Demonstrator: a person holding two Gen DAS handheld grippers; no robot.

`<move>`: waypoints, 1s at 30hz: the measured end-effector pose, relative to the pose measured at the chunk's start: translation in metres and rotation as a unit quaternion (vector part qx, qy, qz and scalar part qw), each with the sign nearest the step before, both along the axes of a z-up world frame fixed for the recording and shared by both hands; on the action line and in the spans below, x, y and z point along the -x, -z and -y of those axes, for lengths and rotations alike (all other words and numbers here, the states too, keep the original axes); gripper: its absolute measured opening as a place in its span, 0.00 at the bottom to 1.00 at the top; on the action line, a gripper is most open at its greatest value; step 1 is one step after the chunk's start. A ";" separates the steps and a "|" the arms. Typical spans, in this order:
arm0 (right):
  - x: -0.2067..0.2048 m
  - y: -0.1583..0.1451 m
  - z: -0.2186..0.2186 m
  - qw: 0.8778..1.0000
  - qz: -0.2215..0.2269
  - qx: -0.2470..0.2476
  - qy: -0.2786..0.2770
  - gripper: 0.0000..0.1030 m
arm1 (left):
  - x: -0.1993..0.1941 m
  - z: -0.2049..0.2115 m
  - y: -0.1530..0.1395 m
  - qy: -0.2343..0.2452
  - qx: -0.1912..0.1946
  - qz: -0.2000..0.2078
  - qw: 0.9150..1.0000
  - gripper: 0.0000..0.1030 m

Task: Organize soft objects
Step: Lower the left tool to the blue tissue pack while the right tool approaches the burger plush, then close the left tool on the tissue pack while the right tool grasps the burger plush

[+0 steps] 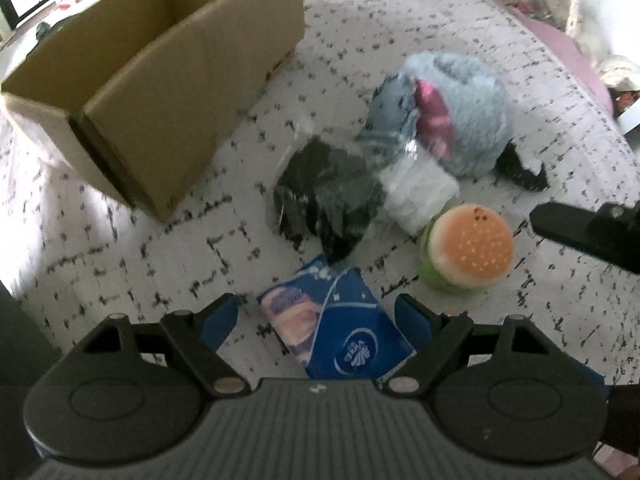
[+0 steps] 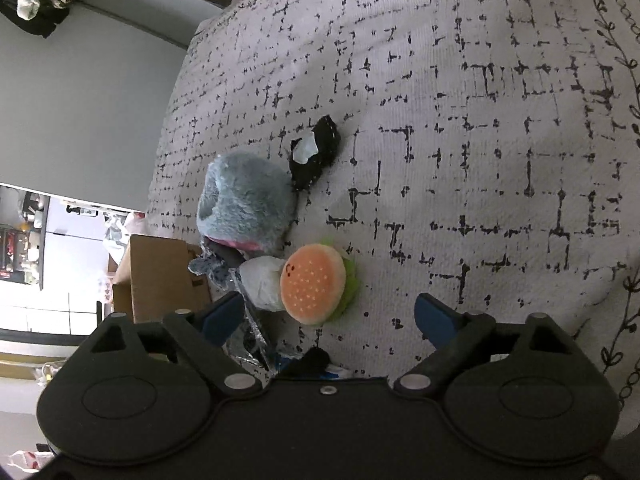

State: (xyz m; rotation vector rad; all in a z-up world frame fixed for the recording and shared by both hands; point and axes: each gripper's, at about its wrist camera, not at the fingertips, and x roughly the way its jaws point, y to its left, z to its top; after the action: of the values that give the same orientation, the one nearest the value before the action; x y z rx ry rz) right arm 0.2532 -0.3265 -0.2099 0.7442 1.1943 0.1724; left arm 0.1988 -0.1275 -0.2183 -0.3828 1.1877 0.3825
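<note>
Between the parted jaws of the left gripper (image 1: 316,316) lies the blue tissue pack (image 1: 340,336) on the bed (image 1: 120,260), long axis running forward. Right gripper (image 2: 328,316), jaws also apart, faces the burger plush (image 2: 314,284); the cardboard box (image 1: 160,80) sits forward-left.

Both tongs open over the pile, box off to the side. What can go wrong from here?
1. The blue tissue pack lies angled between the open left tongs; a close may pinch only a corner and slip.
2. The burger plush touches the white bagged item; the right tongs could drag both.
3. The black bagged bundle has glossy wrap, likely slippery on the way to the cardboard box.
</note>
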 end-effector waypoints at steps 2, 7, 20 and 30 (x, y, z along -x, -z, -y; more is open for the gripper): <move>-0.003 0.005 0.000 1.000 -0.007 -0.001 -0.003 0.89 | 0.001 0.000 0.004 -0.008 0.002 -0.003 1.000 0.80; -0.009 0.014 -0.006 1.000 -0.021 -0.008 -0.022 0.89 | 0.004 0.000 0.003 -0.027 -0.003 -0.006 1.000 0.73; -0.022 0.021 -0.021 0.999 -0.017 0.018 -0.036 0.90 | 0.019 -0.015 -0.003 -0.053 0.013 -0.016 0.998 0.58; -0.028 0.020 -0.037 0.997 -0.001 0.058 -0.041 0.87 | 0.028 -0.031 -0.034 -0.054 0.001 0.042 0.998 0.56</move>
State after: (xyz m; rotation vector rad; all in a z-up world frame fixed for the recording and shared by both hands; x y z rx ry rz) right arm 0.2808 -0.2895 -0.2302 0.5945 1.2277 0.1682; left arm 0.1706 -0.0960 -0.1843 -0.4618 1.0875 0.4548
